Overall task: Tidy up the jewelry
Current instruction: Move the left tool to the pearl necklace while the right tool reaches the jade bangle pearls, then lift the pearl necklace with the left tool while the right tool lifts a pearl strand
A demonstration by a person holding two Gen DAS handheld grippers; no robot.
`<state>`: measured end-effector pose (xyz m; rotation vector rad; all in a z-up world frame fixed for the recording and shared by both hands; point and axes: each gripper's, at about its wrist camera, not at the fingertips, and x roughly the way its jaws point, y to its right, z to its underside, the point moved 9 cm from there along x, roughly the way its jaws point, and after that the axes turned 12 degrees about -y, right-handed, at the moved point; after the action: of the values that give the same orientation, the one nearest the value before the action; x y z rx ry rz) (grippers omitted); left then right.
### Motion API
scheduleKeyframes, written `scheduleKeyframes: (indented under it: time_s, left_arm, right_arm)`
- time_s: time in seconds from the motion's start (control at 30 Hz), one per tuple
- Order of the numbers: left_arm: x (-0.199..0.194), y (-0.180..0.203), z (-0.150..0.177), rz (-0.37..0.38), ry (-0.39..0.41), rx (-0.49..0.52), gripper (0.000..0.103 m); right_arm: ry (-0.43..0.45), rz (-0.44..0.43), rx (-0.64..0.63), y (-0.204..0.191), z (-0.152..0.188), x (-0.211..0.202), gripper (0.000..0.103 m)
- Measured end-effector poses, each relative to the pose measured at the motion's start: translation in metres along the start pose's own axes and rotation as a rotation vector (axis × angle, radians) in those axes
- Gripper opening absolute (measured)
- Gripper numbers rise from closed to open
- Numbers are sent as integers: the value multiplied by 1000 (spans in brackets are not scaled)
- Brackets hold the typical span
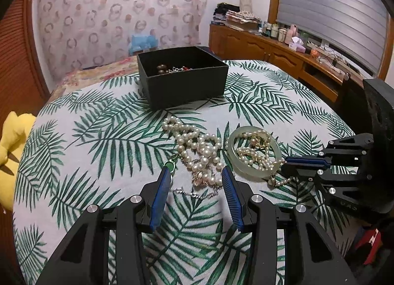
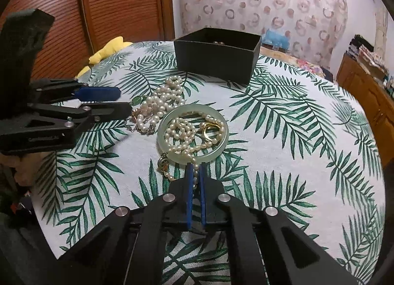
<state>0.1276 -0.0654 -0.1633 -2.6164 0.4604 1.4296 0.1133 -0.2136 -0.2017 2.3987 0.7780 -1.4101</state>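
My right gripper (image 2: 196, 170) is clamped on a strand of small pearls (image 2: 195, 174) that runs between its blue pads; how far the strand goes back between them I cannot see. That strand leads up over the near rim of the pale green bangle (image 2: 222, 145) and into a loose coil of pearls lying inside it, where a small gold piece (image 2: 209, 128) also sits, too tangled to identify. A round gold pendant (image 2: 163, 163) lies just outside the bangle's near rim, left of my pads. My left gripper (image 1: 195, 177) stands apart, its pads either side of the near end of the bigger pearl heap (image 1: 197, 145); from this view I cannot tell whether they touch it. A green stone pendant (image 1: 170, 165) lies by the left pad, and a thin silver chain (image 1: 194, 193) is partly hidden between the fingers. The heap lies just left of the bangle on the leaf-print surface (image 1: 98, 137). Farther back stands the black box (image 1: 183, 80), open, holding brown beads (image 1: 161, 68) and something chain-like with red bits I can barely make out; in the right view its wall hides nearly all of that. A yellow cloth (image 1: 12, 147) is cut off at the left edge.
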Motion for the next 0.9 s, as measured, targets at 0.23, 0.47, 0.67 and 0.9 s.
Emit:
scheduleKeyframes:
  time_s: [0.23,0.47,0.67,0.9]
  left_arm:
    - [16,7,-12,36,-31,18,33]
    - [26,6,-16,20,-49,30,25]
    - [22,5,-18,36,-36,33,7]
    - [-18,5,-30,62,58,15,7]
  right_arm:
    - [6,-11,8,2,-1,0,6]
    - [6,-10,7,1,0,0,6]
    - [6,-10,7,2,-1,0,6]
    - [17,-24,9,0,-3,-5,6]
